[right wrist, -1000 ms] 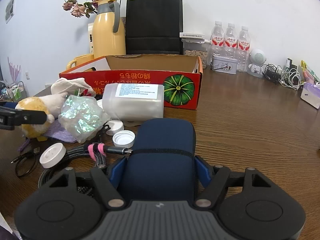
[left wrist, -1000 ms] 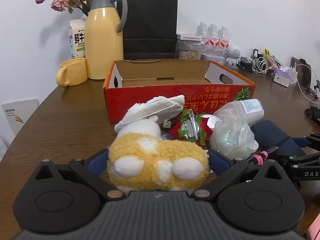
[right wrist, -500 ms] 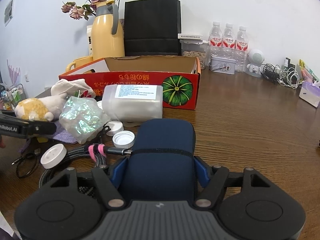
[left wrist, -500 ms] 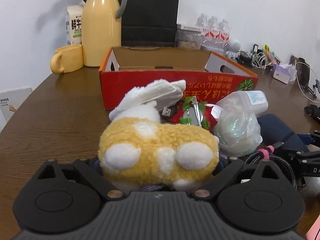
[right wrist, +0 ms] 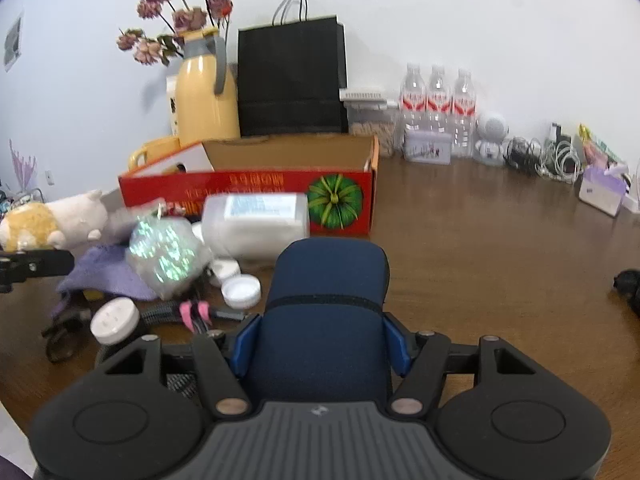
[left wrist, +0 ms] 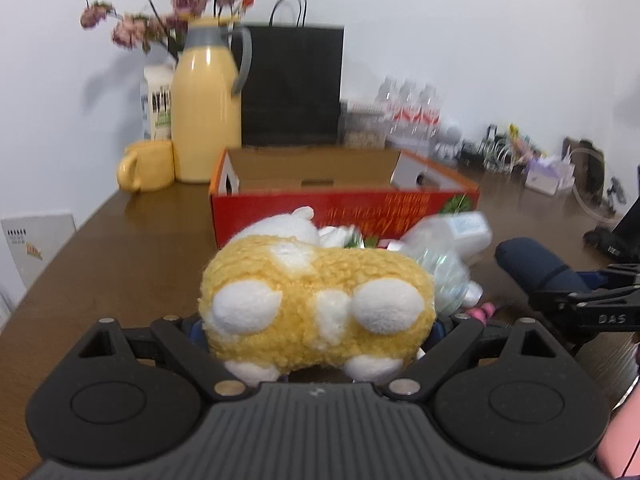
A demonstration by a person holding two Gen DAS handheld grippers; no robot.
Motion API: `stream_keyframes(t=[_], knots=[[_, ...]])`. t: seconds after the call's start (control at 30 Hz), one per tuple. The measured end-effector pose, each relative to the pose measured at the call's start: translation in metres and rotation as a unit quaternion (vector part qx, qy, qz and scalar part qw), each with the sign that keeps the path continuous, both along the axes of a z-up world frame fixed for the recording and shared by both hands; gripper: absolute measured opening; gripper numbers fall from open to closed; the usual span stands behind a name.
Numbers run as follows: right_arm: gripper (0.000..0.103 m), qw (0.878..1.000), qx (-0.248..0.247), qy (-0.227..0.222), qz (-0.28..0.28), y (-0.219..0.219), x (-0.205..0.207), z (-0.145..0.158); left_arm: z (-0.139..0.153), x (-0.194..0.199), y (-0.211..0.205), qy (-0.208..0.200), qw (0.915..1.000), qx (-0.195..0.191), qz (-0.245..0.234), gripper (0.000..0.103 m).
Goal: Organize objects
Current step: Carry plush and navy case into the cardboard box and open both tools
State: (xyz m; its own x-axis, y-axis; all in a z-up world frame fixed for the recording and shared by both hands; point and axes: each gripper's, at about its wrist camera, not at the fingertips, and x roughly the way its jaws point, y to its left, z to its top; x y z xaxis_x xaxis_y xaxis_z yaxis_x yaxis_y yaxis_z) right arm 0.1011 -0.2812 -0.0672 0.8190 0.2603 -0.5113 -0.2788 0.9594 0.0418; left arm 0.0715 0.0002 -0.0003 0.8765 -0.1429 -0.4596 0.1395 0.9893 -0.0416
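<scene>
My left gripper [left wrist: 316,328] is shut on a yellow and white plush toy [left wrist: 316,300] and holds it above the table, in front of the open red cardboard box [left wrist: 344,204]. The plush toy also shows at the far left of the right wrist view [right wrist: 44,224]. My right gripper [right wrist: 322,344] is shut on a navy blue case [right wrist: 328,312], lifted just off the table. The red box [right wrist: 256,196] stands behind it. The blue fingers [right wrist: 244,346] press the case's sides.
On the table lie a white plastic bottle [right wrist: 256,224], a shiny wrapped bundle [right wrist: 164,256], white lids [right wrist: 240,290], a purple cloth [right wrist: 108,272] and a braided cable [right wrist: 168,312]. Behind the box stand a yellow thermos [left wrist: 206,112], yellow mug [left wrist: 146,164], black bag [right wrist: 292,76] and water bottles [right wrist: 438,108].
My left gripper has lifted the plush toy up off the pile. My right gripper has risen a little with the navy case.
</scene>
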Motion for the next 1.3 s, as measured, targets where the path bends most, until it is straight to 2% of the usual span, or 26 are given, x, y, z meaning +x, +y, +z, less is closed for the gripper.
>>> stream_keyframes(t=[0.17, 0.3, 0.57, 0.77, 1.0, 1.13, 1.3], knots=[[0.062, 0.999, -0.005, -0.036, 0.010, 0.004, 0.002, 0.022, 0.027, 0.002, -0.001, -0.041, 0.9991, 0.000, 0.004, 0.094], [0.062, 0.998, -0.011, -0.067, 0.017, 0.010, 0.015, 0.045, 0.045, 0.020, -0.002, -0.060, 0.9981, 0.002, 0.012, 0.094], [0.062, 0.994, 0.002, -0.109, 0.026, 0.034, 0.077, 0.079, 0.064, 0.075, -0.005, -0.083, 0.9957, -0.016, 0.038, 0.094], [0.062, 0.995, 0.012, -0.098, 0.023, 0.055, 0.145, 0.086, 0.066, 0.131, -0.007, -0.079, 0.9948, -0.019, 0.062, 0.094], [0.062, 0.997, 0.028, -0.069, 0.010, 0.070, 0.211, 0.067, 0.054, 0.194, -0.006, -0.060, 0.9942, -0.012, 0.089, 0.094], [0.062, 0.998, 0.027, -0.048, 0.000, 0.070, 0.233, 0.049, 0.037, 0.222, -0.005, -0.028, 0.9947, -0.009, 0.098, 0.094], [0.062, 1.000, 0.016, -0.018, 0.009, 0.071, 0.244, 0.032, 0.014, 0.235, -0.006, 0.013, 0.9954, 0.002, 0.095, 0.094]])
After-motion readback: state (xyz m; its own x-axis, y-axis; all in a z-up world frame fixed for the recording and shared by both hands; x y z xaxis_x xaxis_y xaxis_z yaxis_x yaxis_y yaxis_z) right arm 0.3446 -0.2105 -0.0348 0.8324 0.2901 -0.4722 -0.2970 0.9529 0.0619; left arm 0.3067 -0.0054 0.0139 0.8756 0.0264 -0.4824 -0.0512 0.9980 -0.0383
